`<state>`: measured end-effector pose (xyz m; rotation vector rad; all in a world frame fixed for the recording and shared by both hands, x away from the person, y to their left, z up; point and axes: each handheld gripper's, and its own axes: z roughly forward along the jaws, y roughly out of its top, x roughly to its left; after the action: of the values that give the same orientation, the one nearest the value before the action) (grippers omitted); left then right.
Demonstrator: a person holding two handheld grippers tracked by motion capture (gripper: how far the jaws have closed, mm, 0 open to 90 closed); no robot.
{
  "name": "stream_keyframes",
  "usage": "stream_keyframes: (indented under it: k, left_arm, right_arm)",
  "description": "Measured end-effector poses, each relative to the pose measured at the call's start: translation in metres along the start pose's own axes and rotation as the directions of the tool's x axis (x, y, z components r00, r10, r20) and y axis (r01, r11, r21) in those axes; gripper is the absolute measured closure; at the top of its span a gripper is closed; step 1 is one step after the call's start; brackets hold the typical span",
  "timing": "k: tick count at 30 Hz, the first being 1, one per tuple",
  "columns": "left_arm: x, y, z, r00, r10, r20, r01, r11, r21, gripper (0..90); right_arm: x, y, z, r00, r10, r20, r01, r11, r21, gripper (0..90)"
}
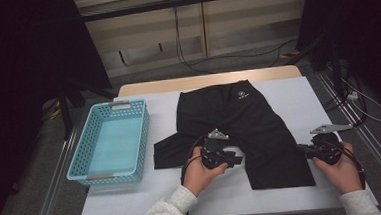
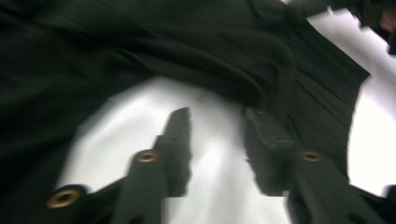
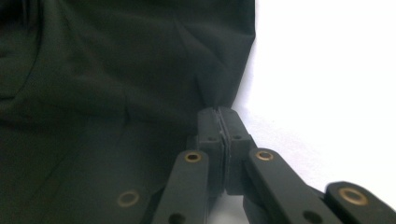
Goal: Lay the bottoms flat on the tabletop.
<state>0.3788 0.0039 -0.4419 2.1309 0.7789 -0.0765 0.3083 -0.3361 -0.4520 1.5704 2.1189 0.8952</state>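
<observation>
A pair of black shorts [image 1: 239,114] lies flat on the white table cover, waistband toward the far side, with a small white logo near the waist. In the left gripper view, my left gripper [image 2: 217,116] stands open over bare white cover in the gap between the two legs, with the dark cloth [image 2: 187,46] just ahead of its tips and nothing between the jaws. In the high view the left gripper [image 1: 238,159] points right at the inner leg. My right gripper [image 3: 219,112] is shut on the outer edge of the shorts [image 3: 116,70], and it sits by the right leg [image 1: 302,150].
A teal plastic basket [image 1: 143,140], with nothing in it, stands at the left of the table. The white cover [image 1: 288,96] is bare to the right of the shorts. Dark curtains, cables and a floor rail surround the table.
</observation>
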Motion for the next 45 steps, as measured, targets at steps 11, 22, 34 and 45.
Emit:
stream_keyframes:
  k: [11, 22, 34, 45]
  left_arm:
    - [0.021, 0.004, -0.018, 0.9932, 0.028, -0.113, -0.032, 0.9989, -0.034, 34.4]
    - [0.037, -0.004, -0.013, 0.9795, 0.075, -0.187, -0.075, 0.9971, 0.004, 37.6]
    - [0.036, -0.007, -0.006, 0.9749, 0.047, -0.218, -0.042, 0.9988, 0.025, 85.1]
    - [0.038, -0.006, -0.007, 0.9782, 0.004, -0.208, -0.003, 1.0, 0.004, 88.4]
  right_arm:
    - [0.002, 0.0, -0.003, 0.9988, -0.036, 0.032, 0.036, 0.9993, -0.003, 82.9]
    - [0.02, 0.006, -0.001, 0.9978, -0.062, -0.024, 0.06, 0.9956, -0.072, 61.3]
    - [0.036, 0.01, -0.004, 0.9901, -0.105, -0.093, 0.094, 0.9889, -0.115, 58.5]
    - [0.085, -0.001, 0.001, 0.9343, -0.197, -0.297, 0.171, 0.9788, -0.114, 62.7]
